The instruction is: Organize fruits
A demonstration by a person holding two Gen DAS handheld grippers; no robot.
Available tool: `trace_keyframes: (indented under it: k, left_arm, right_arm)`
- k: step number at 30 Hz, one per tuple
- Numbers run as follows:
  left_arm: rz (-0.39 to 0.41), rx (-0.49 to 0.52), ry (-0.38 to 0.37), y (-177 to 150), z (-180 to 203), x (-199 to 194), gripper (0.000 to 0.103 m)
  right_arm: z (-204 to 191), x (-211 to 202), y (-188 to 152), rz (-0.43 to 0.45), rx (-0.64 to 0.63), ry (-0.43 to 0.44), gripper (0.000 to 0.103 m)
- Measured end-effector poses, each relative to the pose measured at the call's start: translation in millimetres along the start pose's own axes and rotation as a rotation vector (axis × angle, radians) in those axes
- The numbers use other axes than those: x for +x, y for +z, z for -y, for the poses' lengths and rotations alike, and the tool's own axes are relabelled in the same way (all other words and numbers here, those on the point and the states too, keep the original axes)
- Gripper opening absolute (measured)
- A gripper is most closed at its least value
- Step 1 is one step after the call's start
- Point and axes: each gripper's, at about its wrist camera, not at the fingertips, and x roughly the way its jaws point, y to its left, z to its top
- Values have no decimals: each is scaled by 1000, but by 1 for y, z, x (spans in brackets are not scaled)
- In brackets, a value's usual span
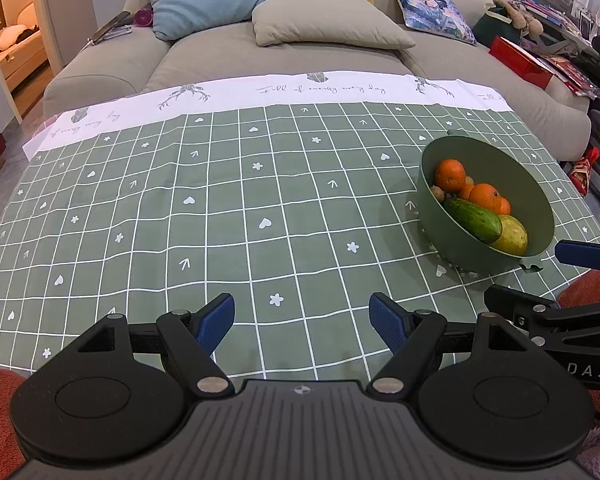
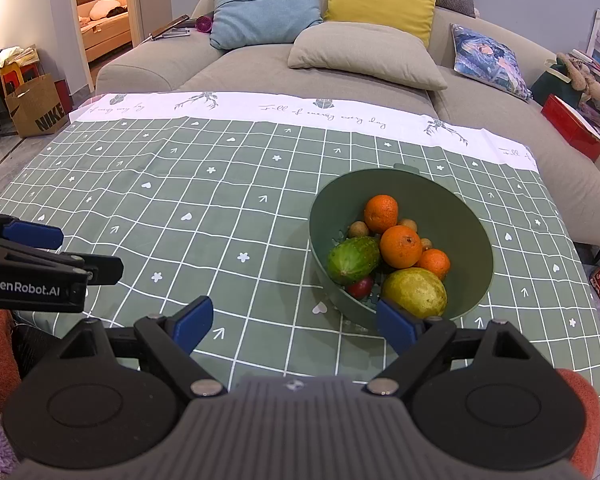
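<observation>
A: How far along is the fruit sorting, would you say?

B: Hard to call, but it looks either finished or not yet begun. All the produce I can see sits in one green bowl (image 2: pixel 476 240) near the right edge of the surface (image 2: pixel 204 240). Nothing lies loose on the checked cloth.

A: What is in the bowl?

B: Three oranges (image 2: pixel 401 246), a cucumber (image 2: pixel 353 260) lying along the left wall, and a large yellow-green fruit (image 2: pixel 415 292) at the near side, perhaps a pear or a lemon. A small dark red fruit (image 2: pixel 360 286) is tucked under the cucumber, and a few small brown ones (image 2: pixel 358 229) sit further back; I cannot tell what they are.

A: And the grippers?

B: The left hand-held gripper (image 1: pixel 302 318) hovers over the near edge, jaws wide, nothing between them. The right hand-held gripper (image 2: pixel 294 322) is just as wide and empty, its right finger close to the bowl's near rim.

A: What is left, then?

B: If sorting by kind is wanted, everything; there is no second container in view.
</observation>
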Motion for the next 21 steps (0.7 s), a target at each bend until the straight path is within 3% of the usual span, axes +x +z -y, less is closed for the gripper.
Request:
trace_keyframes:
  k: [21]
  left_arm:
    - [14,-4,9,-2,2,-3,90]
  right_arm:
    - [0,0,0,0,0,-1,85]
